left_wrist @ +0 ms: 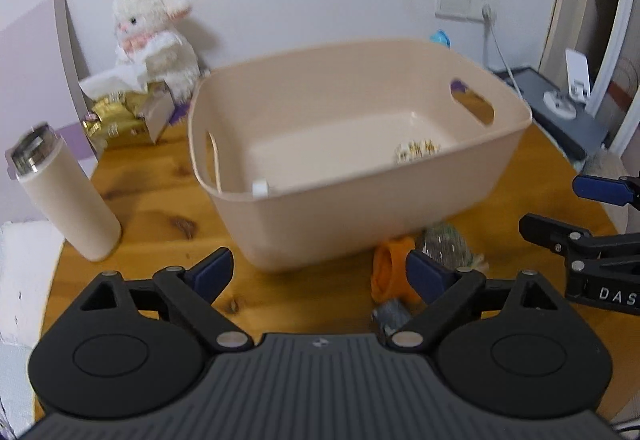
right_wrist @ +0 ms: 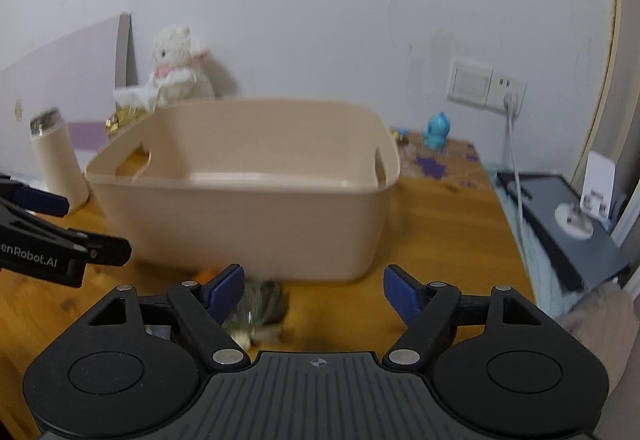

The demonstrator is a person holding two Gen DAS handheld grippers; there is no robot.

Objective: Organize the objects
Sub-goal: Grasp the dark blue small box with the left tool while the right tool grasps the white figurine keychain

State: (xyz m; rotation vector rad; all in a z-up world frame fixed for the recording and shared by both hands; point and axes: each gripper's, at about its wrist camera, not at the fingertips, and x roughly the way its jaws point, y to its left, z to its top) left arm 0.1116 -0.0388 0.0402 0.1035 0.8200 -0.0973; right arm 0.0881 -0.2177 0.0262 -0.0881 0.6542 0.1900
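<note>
Tongs (left_wrist: 319, 272) hiding blurred orange ring (left_wrist: 387, 272)

The left gripper (left_wrist: 318, 276) partly hides an orange ring (left_wrist: 390, 272) (blurred) and a grey object (left_wrist: 392, 314).

Your left gripper (left_wrist: 320, 272) and right gripper (right_wrist: 314, 290) are black plastic with blue finger pads (left_wrist: 214, 270). Silver screws mark the pivots. A ribbed grey housing sits behind each.

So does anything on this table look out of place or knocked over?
The bottle stands without a cap. An orange ring and a shiny wrapped item lie loose on the table just outside the bin. Nothing looks spilled.
</note>
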